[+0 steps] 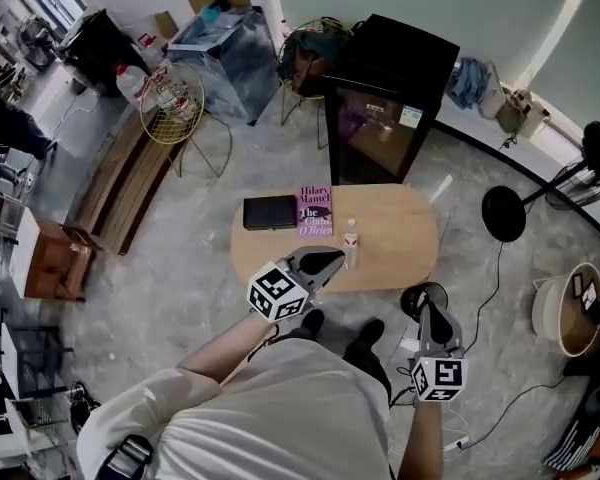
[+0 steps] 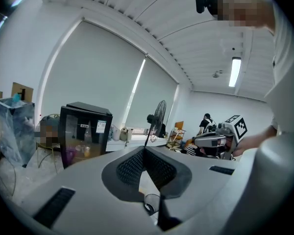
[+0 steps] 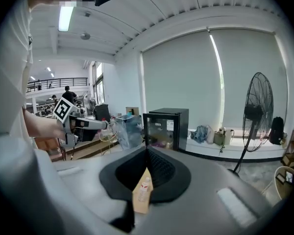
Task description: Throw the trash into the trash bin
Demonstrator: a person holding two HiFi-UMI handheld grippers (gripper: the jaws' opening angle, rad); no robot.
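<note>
Worktop: an oval, pale wood-grain worktop [image 1: 400, 230] stood on a mottled grey stone floor.
Trash: a small clear plastic bottle [image 1: 351, 242] with a red band stood upright near the worktop's front edge, a little right of its middle. Neither gripper touched it.
Left gripper: the grey, smooth-shelled left gripper [image 1: 325, 263] hung over the front edge just beside the bottle. Its ribbed black pads were pressed together at the tips, with nothing between them [image 2: 144, 150].
Right gripper: the right gripper [image 1: 430, 318] was off the worktop's right front corner, its jaws likewise closed and empty [image 3: 147, 148]. The bottle [image 3: 144, 187] showed only through the gap behind the tips.
Bin: a dark round container [image 1: 417, 296] sat on the floor by that same corner, partly hidden by the right gripper.
Also on the worktop: a flat black rectangular case [image 1: 270, 212] lay at the far edge, touching a magenta book [image 1: 314, 210].
Around: a glossy black glass-door cabinet [image 1: 380, 98] stood beyond the far edge. A fan's round black base [image 1: 503, 213] was off the right end, and a slatted wooden bench [image 1: 130, 178] lay well to the left.
</note>
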